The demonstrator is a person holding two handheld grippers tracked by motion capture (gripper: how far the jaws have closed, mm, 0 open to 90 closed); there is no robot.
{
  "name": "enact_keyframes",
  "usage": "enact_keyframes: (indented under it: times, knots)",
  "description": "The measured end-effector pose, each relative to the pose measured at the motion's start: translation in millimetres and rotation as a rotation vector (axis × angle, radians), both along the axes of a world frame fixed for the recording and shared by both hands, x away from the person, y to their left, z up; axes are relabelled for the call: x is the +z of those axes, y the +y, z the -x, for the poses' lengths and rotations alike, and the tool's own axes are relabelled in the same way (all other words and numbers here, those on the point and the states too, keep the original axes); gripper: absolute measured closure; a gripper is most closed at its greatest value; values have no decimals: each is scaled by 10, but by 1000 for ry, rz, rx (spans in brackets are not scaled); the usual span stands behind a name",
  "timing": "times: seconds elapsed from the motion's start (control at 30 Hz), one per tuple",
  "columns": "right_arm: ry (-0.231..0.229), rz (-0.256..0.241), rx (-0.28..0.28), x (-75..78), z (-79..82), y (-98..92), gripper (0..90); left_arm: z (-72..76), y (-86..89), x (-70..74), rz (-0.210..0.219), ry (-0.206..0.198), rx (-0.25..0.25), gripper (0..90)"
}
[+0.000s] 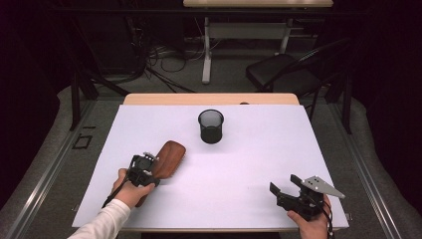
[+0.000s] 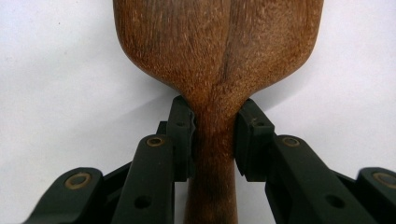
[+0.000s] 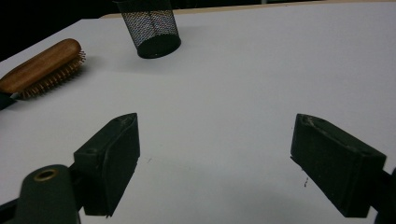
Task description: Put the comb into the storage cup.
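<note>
Clearly, the neck of the wooden hairbrush is pinched between the pads of the left gripper, one pad pressed to each side where the handle widens into the head. Seen from the high view, the hairbrush lies on the white table sheet at about eight o'clock from the black mesh cup, its head pointed toward one o'clock, bristles down. The left gripper is held at the handle end. The right gripper is held idle at five o'clock with its jaws wide apart, nothing between them. The grasp is judged to be the step in hand. A lift is called for next, then probably a carry to the cup, handle tipped down.
</note>
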State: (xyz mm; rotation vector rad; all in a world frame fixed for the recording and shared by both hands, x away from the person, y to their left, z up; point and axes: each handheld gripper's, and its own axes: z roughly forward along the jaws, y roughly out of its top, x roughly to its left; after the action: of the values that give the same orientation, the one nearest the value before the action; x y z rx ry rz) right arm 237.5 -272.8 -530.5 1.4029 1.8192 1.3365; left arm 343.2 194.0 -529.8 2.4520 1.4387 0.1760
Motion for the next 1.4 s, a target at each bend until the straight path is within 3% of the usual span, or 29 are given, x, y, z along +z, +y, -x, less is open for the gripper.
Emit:
enact_keyframes:
  times: [0.73,1.4]
  knots:
    - [0,-3,1,-5,-5,4,156,-2,-13,15,-14,10,-9,722]
    - [-1,-1,0,-4,-3,1,156,-18,34,45,20,12,-21,726]
